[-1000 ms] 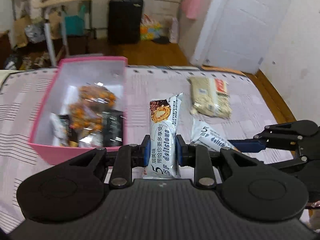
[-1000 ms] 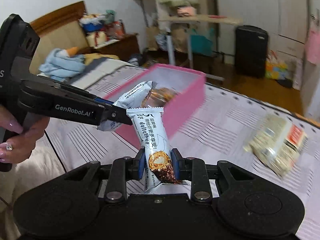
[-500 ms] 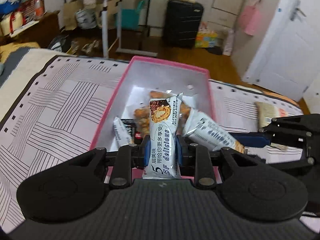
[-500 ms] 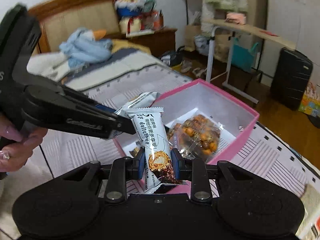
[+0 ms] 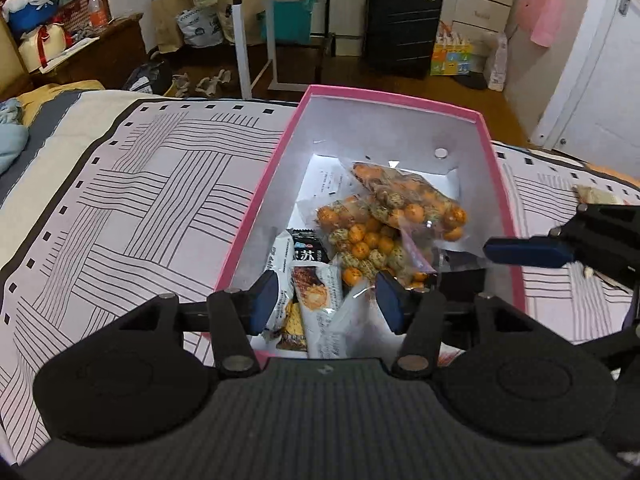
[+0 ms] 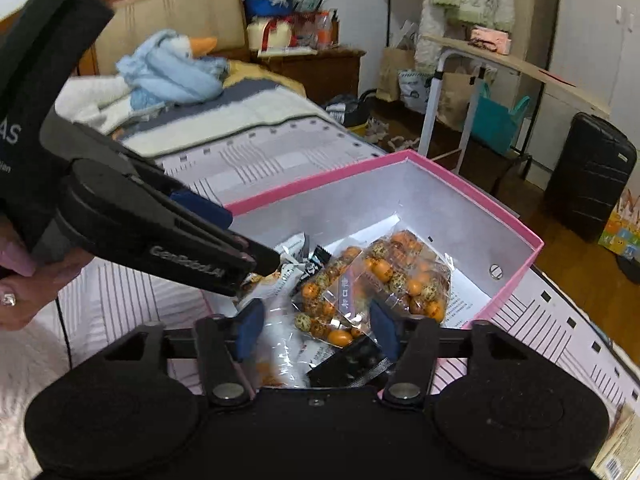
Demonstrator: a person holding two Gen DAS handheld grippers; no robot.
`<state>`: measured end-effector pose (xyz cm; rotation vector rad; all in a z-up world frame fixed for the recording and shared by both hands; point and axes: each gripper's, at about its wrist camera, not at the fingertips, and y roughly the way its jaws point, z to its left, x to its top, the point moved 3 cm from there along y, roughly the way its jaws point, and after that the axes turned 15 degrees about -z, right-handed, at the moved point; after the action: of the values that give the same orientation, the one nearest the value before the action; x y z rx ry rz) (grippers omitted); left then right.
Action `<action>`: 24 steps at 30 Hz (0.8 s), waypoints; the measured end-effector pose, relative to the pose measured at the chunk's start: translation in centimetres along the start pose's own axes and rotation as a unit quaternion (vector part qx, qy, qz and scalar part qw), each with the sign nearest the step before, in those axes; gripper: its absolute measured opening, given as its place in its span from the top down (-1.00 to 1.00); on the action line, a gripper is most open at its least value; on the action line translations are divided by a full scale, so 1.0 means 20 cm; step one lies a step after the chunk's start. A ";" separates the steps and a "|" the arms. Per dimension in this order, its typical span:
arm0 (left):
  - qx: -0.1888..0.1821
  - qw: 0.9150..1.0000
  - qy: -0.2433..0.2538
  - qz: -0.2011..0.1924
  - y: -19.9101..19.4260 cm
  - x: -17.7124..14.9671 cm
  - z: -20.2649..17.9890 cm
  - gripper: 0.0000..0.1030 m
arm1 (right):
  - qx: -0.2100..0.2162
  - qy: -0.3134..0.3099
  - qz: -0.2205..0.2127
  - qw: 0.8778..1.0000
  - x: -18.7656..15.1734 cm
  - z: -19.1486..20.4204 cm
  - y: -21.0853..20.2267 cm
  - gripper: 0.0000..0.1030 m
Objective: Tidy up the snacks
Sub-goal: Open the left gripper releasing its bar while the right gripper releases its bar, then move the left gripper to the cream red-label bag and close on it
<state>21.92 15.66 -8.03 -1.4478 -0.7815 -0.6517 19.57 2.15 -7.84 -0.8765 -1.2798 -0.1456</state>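
Observation:
A pink box (image 5: 260,208) with a white inside stands on the striped bedspread and holds bags of orange and speckled nuts (image 5: 384,232) and a black packet (image 5: 306,246). My left gripper (image 5: 328,300) hangs over the box's near end with its jaws opening. A white snack bar (image 5: 320,312) lies loose between them, untouched by the pads. My right gripper (image 6: 316,328) is over the same box (image 6: 320,184), its jaws also opening, with a blurred white packet (image 6: 276,348) dropping free below. One of its blue fingertips (image 5: 524,248) shows in the left wrist view.
A noodle pack (image 5: 600,196) lies on the bedspread right of the box. A person's hand (image 6: 24,280) holds the left tool. Beyond the bed stand a black suitcase (image 5: 400,20), a folding table (image 5: 248,40) and a wooden cabinet (image 6: 320,68). A blue plush toy (image 6: 176,72) lies by the headboard.
Both grippers carried their white snack bars from over the bedspread to over the pink box, then opened. The bars have slipped out of the pads into the box.

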 end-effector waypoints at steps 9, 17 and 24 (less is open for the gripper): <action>-0.055 0.998 -0.001 -0.021 -0.26 0.06 -0.10 -0.14 | -0.076 0.079 -0.054 0.992 0.06 -0.13 -0.48 -0.31; -0.134 0.990 0.017 -0.048 -0.46 0.14 -0.35 -0.30 | -0.140 0.131 -0.087 0.978 -0.02 -0.26 -0.95 -0.35; -0.191 0.979 0.061 -0.049 -0.41 0.16 -0.68 -0.30 | -0.213 0.129 -0.081 0.965 -0.20 -0.32 -1.09 -0.45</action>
<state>18.35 2.07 0.01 -1.7037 -0.6576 -0.9968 11.30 -18.16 -0.79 -1.0763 -1.0895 -0.6642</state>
